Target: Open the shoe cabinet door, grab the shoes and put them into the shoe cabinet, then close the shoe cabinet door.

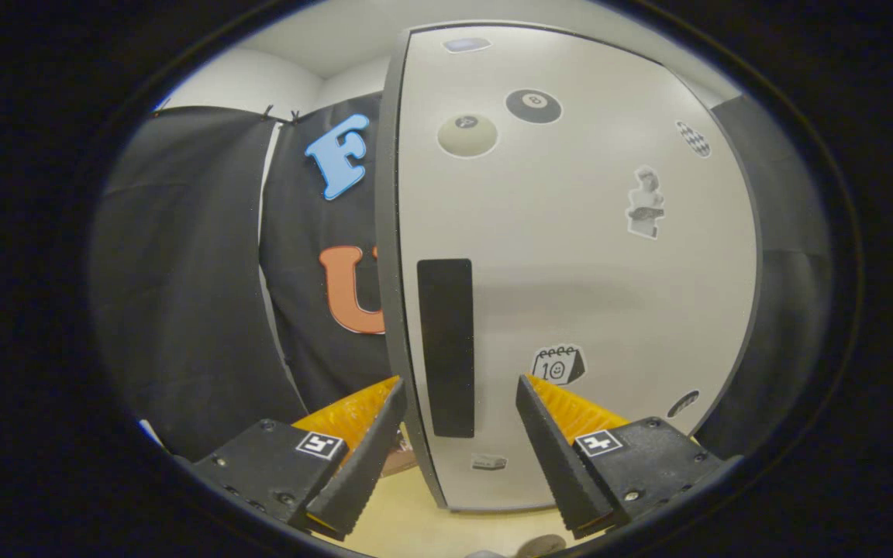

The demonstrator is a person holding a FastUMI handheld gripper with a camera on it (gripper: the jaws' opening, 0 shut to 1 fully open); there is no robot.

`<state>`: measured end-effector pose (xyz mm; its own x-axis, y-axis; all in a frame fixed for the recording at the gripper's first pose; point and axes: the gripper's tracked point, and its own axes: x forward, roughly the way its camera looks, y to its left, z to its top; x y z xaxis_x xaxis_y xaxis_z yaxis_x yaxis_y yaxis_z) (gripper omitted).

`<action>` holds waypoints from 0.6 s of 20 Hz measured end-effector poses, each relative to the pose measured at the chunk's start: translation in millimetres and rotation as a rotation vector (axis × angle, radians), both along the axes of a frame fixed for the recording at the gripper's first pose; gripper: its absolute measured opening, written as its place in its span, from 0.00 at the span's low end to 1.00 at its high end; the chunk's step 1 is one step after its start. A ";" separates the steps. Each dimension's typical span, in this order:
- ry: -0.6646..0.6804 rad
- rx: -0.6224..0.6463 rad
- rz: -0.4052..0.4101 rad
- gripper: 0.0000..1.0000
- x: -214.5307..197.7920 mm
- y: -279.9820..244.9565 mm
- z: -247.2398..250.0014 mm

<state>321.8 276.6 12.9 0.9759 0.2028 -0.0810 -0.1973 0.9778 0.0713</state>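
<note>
The pale grey shoe cabinet door [570,256] stands right in front of me, dotted with small stickers. Its tall black handle strip [445,347] runs down near the door's left edge. My gripper [458,387] is open, and its two fingers straddle that left edge: the left fingertip [394,395] sits just outside the edge, the right fingertip [528,391] in front of the door face beside a calendar sticker. The handle strip lies between the fingers. Neither finger visibly presses on the door. The door's dark side edge [389,232] shows as a thin band.
Black cloth wall [198,279] hangs to the left of the cabinet and behind it. A light wooden floor [415,527] shows below the door between the fingers. A small brownish object [400,459] peeks out low beside the left finger.
</note>
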 end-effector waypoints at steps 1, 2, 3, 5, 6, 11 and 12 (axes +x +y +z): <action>0.007 0.003 0.001 0.92 4.4 0.7 -0.7; 0.016 0.006 0.002 0.91 7.2 2.3 -1.9; 0.017 0.006 0.007 0.89 9.8 4.4 -2.5; 0.028 -0.009 0.004 0.83 15.8 6.5 -5.7; 0.032 -0.008 -0.006 0.82 14.8 6.1 -5.5; 0.049 -0.012 0.001 0.55 17.9 10.6 -11.6; 0.069 -0.013 0.005 0.52 17.8 11.0 -16.1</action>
<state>339.6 287.6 -3.2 0.9669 0.2059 -0.1507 -0.1971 0.9778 0.0719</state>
